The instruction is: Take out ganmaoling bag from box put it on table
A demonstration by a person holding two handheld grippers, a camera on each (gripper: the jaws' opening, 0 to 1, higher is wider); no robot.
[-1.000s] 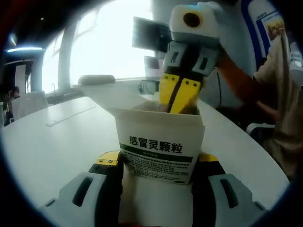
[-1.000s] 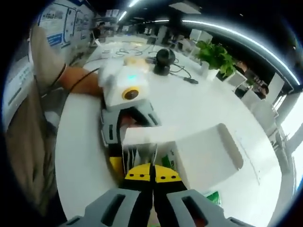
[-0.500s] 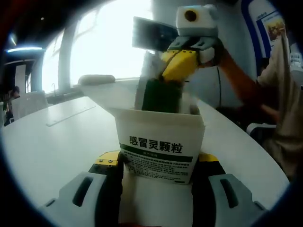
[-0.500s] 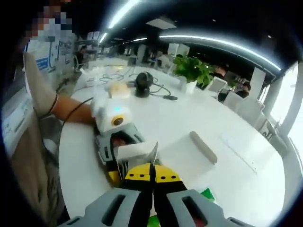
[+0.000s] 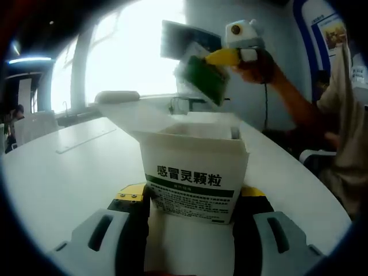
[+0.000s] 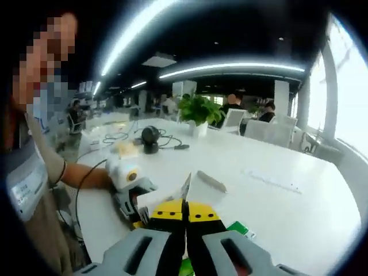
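White cardboard box [image 5: 194, 172] with green band and printed characters sits upright between the jaws of our left gripper [image 5: 192, 201], which are clamped on its two sides; flap open, top open. We see this in the left gripper view, low and centre, with the box standing on the white table [image 5: 69, 167].

Up above the box, our right gripper [image 5: 221, 57] comes in from the right, yellow jaws closed on a green-and-silver bag [image 5: 201, 77] (the cold-medicine sachet). Bag is fully clear of the box opening, hanging in the air, tilted, not touching the box or table. A hand [image 5: 256, 60] and bare forearm hold that gripper; a pale short sleeve shows at the right edge.

Right gripper view: right gripper [image 6: 185, 210] looks down from high up, yellow jaw tips pressed together at bottom centre, with a thin silver edge of the bag [image 6: 186, 187] sticking up between them and a bit of green bag at the very bottom. Below and left we see the left gripper [image 6: 135, 195] on the table [image 6: 276, 195] with the white box [image 6: 155, 198] in it, open flap lying out to the right. A green packet [image 6: 241, 229] lies flat on the table just right of the jaws (cannot tell what it is). Farther back on the table: a round black device [image 6: 150, 135] with cables, a potted plant [image 6: 198, 110]. Chairs and seated people in the background, blurry.
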